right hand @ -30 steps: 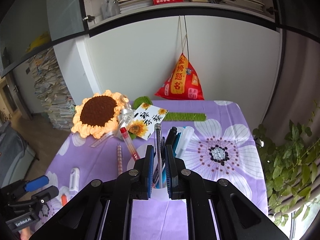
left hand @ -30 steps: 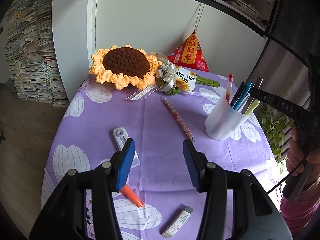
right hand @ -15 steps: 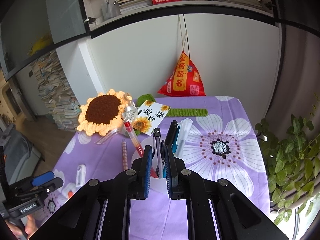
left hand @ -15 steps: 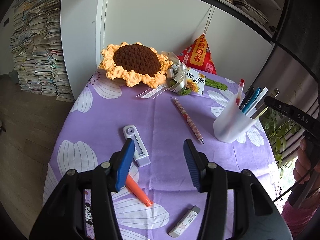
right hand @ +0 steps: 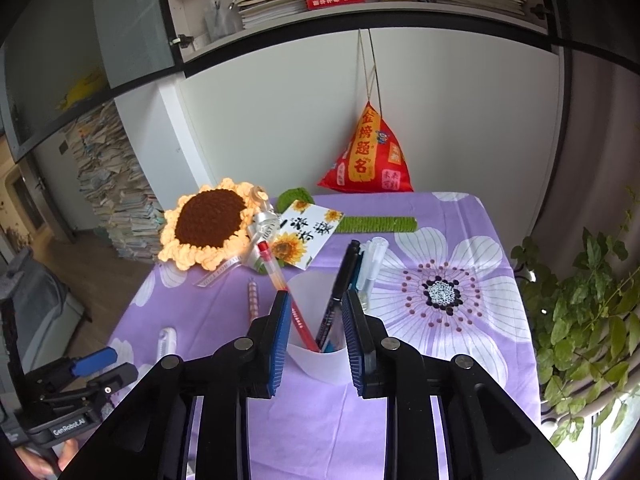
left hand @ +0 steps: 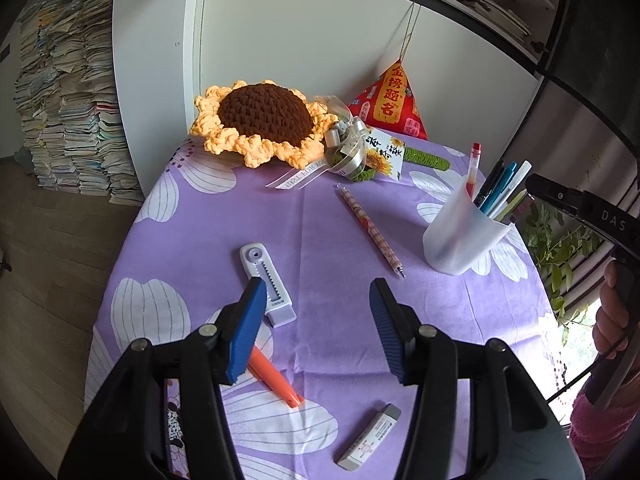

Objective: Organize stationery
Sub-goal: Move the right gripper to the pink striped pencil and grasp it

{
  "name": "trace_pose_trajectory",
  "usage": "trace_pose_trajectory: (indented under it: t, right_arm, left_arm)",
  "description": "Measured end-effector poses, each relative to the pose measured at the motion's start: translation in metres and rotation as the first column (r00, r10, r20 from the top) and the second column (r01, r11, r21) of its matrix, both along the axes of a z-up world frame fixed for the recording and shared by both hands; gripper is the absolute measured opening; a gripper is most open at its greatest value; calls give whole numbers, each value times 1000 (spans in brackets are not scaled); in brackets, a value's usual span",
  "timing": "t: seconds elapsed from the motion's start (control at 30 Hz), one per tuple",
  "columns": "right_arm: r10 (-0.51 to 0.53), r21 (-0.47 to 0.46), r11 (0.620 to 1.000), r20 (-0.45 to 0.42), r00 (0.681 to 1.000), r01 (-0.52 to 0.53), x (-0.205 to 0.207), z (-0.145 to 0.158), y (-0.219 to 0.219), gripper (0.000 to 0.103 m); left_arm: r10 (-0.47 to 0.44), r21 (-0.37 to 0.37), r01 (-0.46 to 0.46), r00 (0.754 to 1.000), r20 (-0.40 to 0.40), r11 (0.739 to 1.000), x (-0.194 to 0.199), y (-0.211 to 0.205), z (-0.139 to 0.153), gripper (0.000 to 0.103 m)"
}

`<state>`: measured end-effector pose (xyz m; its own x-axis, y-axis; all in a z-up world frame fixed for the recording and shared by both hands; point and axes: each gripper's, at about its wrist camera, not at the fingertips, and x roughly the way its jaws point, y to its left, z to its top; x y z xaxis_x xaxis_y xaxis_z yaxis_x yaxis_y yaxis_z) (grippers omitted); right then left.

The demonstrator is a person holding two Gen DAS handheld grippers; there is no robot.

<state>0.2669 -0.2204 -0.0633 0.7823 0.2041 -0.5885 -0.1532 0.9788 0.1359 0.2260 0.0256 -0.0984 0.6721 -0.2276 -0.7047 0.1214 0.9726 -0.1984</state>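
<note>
The left gripper [left hand: 318, 306] is open and empty. The patterned pen [left hand: 370, 225] lies on the tablecloth [left hand: 328, 248] at its 1 o'clock, long axis 11-to-5, probably nearest. The right gripper [right hand: 315, 312], open, hovers over the cup [right hand: 318, 360].

One pen cup [left hand: 460, 236] holding five pens, one patterned pencil [left hand: 370, 224], one correction tape [left hand: 266, 284], one orange marker [left hand: 276, 382], one eraser [left hand: 370, 436].
</note>
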Motion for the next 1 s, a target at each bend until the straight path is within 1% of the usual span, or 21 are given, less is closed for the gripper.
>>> trace_pose_trajectory:
  t: [0.1, 0.17, 0.27, 0.33, 0.37, 0.43, 0.47, 0.53, 0.63, 0.77, 0.93, 0.97, 1.0]
  right_arm:
    - [33, -20, 999, 18, 999, -33, -5, 4, 8, 26]
    - [76, -46, 996, 32, 997, -74, -10, 7, 19, 26]
    - [173, -94, 981, 41, 984, -168, -18, 7, 41, 26]
    - [255, -120, 961, 22, 967, -250, -21, 4, 57, 26]
    - [297, -130, 947, -1, 955, -294, -20, -1, 67, 26]
    - [340, -158, 925, -58, 939, -345, -12, -16, 84, 26]
    - [337, -172, 922, -79, 938, -346, -8, -23, 89, 26]
    - [292, -198, 926, -159, 943, -321, 10, -46, 99, 26]
    - [243, -195, 936, -242, 939, -292, 32, -72, 103, 26]
    - [209, -211, 939, -279, 937, -272, 50, -90, 108, 26]
    - [167, -246, 935, -335, 927, -257, 67, -108, 116, 25]
    - [167, -248, 933, -341, 925, -260, 68, -110, 116, 25]
    - [170, -251, 931, -345, 923, -265, 69, -112, 118, 20]
  left_arm:
    - [2, 3, -2, 1000, -1, 1000, 0, 0, -1, 52]
    - [2, 6, -2, 1000, -4, 1000, -1, 1, -2, 52]
    - [3, 10, -3, 1000, -7, 1000, -2, 2, -5, 52]
    - [9, 11, -9, 1000, -7, 1000, -2, 5, -5, 52]
    - [14, 10, -14, 1000, -6, 1000, -3, 7, -4, 52]
    - [24, 7, -24, 1000, -4, 1000, -4, 12, -3, 52]
    - [30, 7, -30, 1000, -2, 1000, -4, 14, -3, 52]
    - [41, 11, -41, 999, 2, 999, -7, 19, -2, 52]
    - [47, 23, -47, 999, 11, 999, -12, 26, -1, 52]
    - [65, 37, -65, 998, 12, 997, -19, 36, -2, 52]
    - [111, 27, -111, 994, -3, 994, -20, 51, -5, 52]
    - [116, 25, -116, 993, -4, 993, -20, 52, -5, 52]
    - [119, 23, -119, 993, -5, 993, -20, 54, -5, 52]
